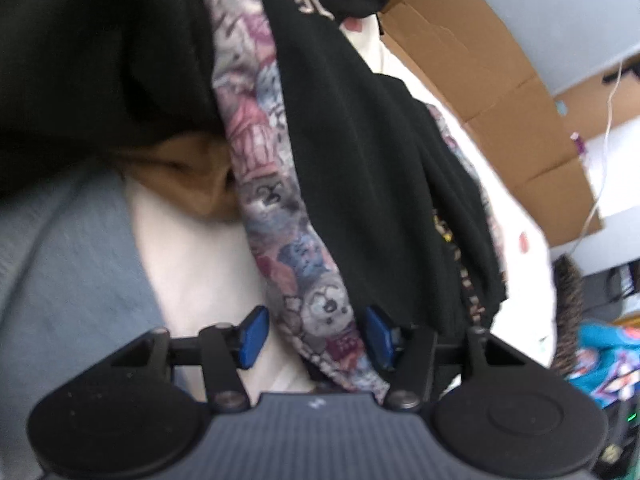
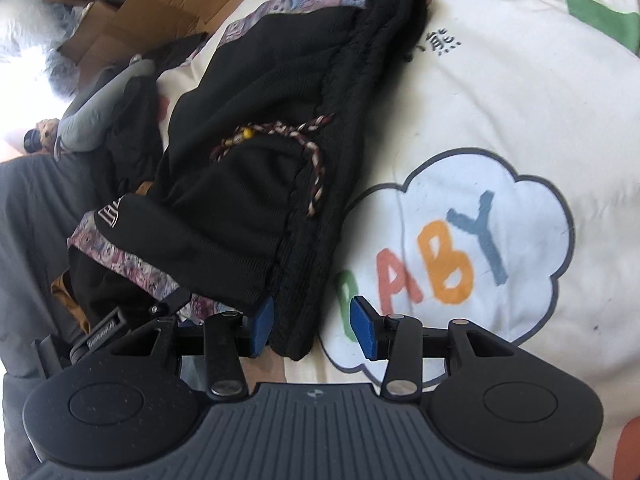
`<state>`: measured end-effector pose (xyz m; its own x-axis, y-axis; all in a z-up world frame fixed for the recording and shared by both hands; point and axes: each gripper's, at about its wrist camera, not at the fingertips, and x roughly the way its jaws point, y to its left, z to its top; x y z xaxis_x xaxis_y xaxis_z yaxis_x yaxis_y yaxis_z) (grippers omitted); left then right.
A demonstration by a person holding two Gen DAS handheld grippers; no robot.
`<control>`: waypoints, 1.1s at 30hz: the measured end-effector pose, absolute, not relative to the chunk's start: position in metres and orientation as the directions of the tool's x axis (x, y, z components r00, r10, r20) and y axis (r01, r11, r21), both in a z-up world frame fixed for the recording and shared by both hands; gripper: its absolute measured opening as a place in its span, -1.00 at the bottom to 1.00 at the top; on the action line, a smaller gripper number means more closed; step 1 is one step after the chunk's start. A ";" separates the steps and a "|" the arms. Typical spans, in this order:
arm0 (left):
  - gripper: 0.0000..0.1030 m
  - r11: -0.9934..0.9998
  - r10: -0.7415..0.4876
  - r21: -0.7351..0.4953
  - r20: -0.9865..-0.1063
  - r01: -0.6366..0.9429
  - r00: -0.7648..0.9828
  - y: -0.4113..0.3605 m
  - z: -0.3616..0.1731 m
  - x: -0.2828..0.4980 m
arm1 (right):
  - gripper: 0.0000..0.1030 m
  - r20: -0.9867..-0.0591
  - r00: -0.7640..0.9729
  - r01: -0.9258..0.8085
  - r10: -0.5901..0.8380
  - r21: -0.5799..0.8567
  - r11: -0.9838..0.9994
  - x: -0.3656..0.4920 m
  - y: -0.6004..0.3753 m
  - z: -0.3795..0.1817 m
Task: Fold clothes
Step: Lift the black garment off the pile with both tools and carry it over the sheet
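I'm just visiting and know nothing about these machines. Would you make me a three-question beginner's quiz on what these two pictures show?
1. True or false: the right tool is clamped shut on the black garment.
2. Which word is printed in the cloud on the cream sheet? A) BABY B) BEAR C) BLUE
3. Fill in: between the blue pads of the left tool lies the ______ fabric.

Key
1. False: its pads stand apart, and only the garment's ribbed hem lies between them.
2. A
3. Cartoon-print; the pads stand apart there too.
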<state>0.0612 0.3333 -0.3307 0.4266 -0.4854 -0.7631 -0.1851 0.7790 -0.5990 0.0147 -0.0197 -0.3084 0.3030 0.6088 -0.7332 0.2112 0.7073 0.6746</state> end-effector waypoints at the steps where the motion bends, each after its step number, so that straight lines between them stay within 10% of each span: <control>1: 0.08 0.766 -0.503 -0.616 -0.752 -0.183 0.426 0.332 -0.334 0.061 | -0.04 -0.735 0.304 0.205 0.607 0.672 0.712 0.014 -0.018 -0.308; 13: 0.07 0.603 -0.711 -0.788 -0.601 -0.123 0.365 0.300 -0.370 0.056 | -0.04 -0.688 0.278 0.197 0.670 0.723 0.662 0.006 0.005 -0.310; 18: -0.60 0.584 -0.727 -0.799 -0.594 -0.146 0.345 0.291 -0.377 0.055 | -0.02 -0.633 0.285 0.301 0.720 0.772 0.560 0.000 0.003 -0.323; 33: -0.74 0.314 -0.810 -0.904 -0.414 -0.289 0.415 0.281 -0.379 0.044 | 0.55 -0.513 0.435 0.528 0.740 0.811 0.252 -0.009 0.001 -0.348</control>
